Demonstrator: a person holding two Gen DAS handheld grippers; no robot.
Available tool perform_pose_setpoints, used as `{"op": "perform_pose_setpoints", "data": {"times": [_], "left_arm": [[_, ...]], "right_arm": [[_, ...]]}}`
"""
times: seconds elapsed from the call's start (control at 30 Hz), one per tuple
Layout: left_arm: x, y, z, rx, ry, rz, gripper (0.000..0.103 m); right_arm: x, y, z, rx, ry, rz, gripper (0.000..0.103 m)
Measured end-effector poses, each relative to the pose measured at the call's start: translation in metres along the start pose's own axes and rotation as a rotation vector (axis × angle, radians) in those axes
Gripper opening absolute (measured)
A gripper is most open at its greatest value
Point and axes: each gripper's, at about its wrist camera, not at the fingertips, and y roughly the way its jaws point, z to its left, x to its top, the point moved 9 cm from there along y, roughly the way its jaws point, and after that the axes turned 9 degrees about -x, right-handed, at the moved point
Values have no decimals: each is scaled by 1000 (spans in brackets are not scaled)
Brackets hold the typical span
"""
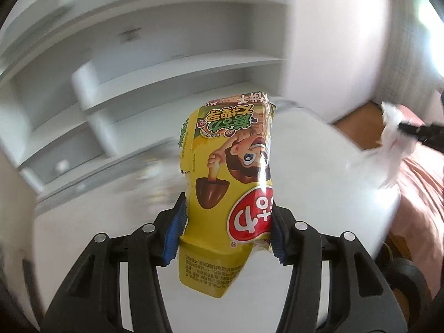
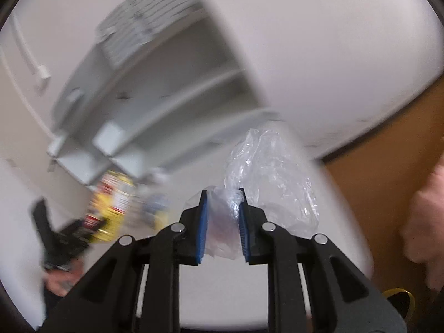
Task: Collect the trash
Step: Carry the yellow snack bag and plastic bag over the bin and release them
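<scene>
While the left gripper (image 1: 224,222) pinches a yellow snack box (image 1: 227,183) between its blue pads (image 1: 173,230), lifted above the white tabletop (image 1: 319,166), the right gripper (image 2: 223,222) is squeezed nearly closed on a crumpled clear plastic bag (image 2: 266,183). Behind both stand blurred white shelves (image 1: 166,63), and a brown floor (image 2: 388,152) shows off to the right.

Bright daylight glare at upper right; backgrounds motion-blurred, fisheye edges curved and dark.

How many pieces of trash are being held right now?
2. A yellow snack box in the left gripper; a crumpled clear plastic bag in the right gripper. Blur may hide others.
</scene>
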Motion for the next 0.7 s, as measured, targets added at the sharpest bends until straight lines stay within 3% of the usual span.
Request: {"op": "perform_pose_setpoints", "data": {"times": [0.1,0.23,0.27,0.4,0.53,0.7], "left_arm": [[7,13,-83,-112,95,8,51],[4,41,-214,-284,229,63,51],[-4,51,-262,-347,276,94,51],[-37,80,-387,-490,390,205,51],[-90,110,-500,-584,491,334,52],[-142,151,-571,-609,526,492,52]], "right_arm": [[-36,-44,-97,-129,72,-25,20],[-90,-85,-192,-266,153,-17,20],[-105,-96,-216,-312,167,-13,20],[-150,-127,-285,-420,224,-22,20],[-191,-137,-345,-493,299,-3,20],[-241,-123,-402,-522,366,82,20]]}}
